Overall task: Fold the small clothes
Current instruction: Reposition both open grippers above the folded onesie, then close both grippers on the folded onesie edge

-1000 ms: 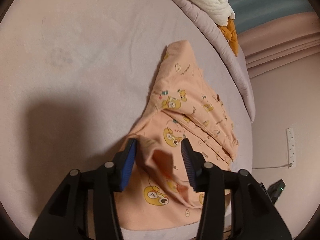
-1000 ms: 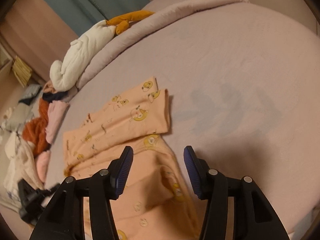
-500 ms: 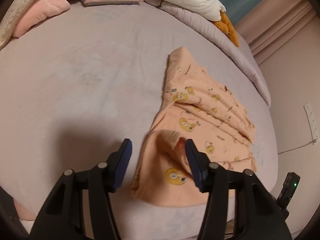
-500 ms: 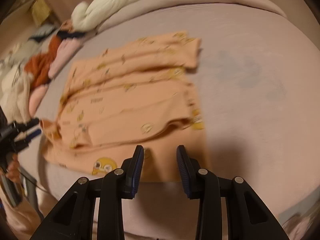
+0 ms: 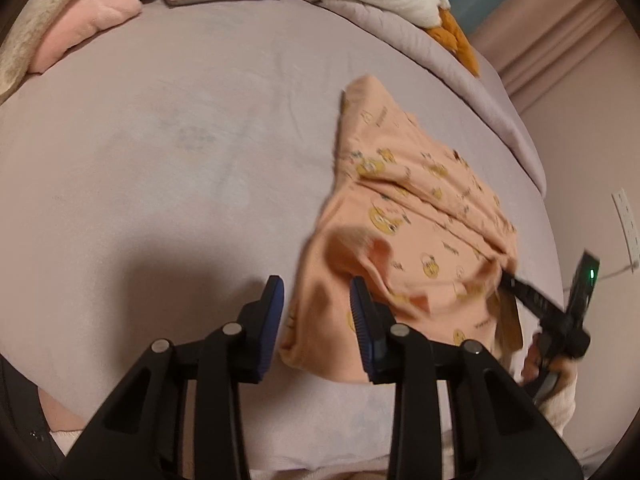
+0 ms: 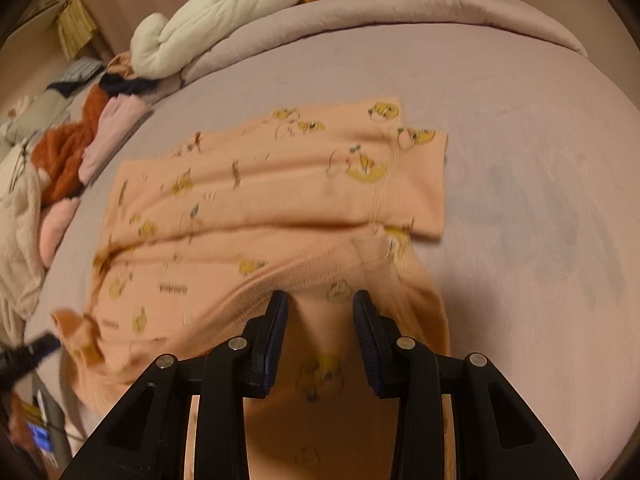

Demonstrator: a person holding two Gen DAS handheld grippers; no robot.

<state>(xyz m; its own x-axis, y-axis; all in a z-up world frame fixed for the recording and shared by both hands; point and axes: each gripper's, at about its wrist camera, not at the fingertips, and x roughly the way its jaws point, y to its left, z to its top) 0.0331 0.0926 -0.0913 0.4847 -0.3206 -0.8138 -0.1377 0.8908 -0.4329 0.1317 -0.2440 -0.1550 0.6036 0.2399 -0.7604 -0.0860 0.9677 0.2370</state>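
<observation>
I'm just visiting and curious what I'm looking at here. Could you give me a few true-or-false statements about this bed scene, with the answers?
1. The peach cartoon-print garment lies on a mauve bed sheet. True.
2. The left gripper is clamped shut on the garment. False: its jaws stand apart, at the garment's near edge.
3. A white plush toy lies on the rolled mauve duvet. True.
4. The garment is blue with stripes. False: peach with yellow cartoon figures.
5. The right gripper is open over the garment. True.
</observation>
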